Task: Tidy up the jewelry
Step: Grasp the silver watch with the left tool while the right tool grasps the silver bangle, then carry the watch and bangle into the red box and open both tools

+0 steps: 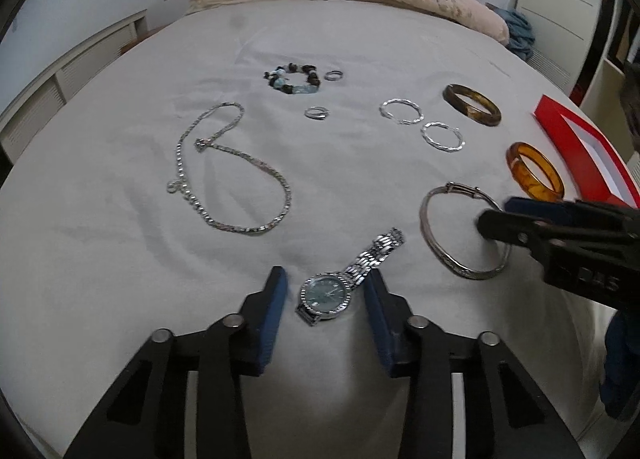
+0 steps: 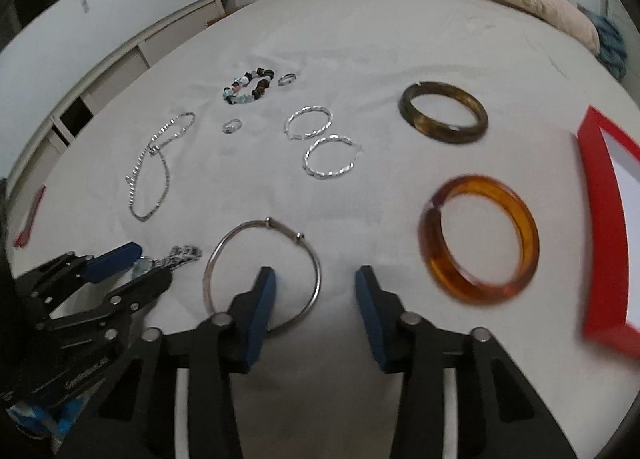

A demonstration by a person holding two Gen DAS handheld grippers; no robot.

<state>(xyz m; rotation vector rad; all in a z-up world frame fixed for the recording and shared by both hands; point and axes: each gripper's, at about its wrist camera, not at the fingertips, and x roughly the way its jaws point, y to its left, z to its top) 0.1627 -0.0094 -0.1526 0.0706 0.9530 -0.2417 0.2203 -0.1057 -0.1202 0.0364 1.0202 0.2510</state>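
My left claw (image 1: 325, 309) sits low in its frame, jaws partly open around the watch (image 1: 326, 296); the pads flank the dial but don't press it, so nothing is held. If I close from here, the pads meet the round case and it could squirt out or tip on the soft bed (image 1: 120, 259), with the metal strap trailing up and to the right.

My right claw (image 2: 316, 291) is likewise partly open and empty. One finger (image 2: 262, 299) is planted inside the silver bangle (image 2: 212, 271), the other outside its right edge. A thin rim on yielding bedding may sink or skate away as I pinch.

The two claws work close together, so a clash is possible.

Further up lie the amber bangle (image 2: 480, 283), the red box (image 2: 600, 219) at right, the twisted hoops (image 2: 332, 157) and the chain necklace (image 1: 240, 191), which could snag.
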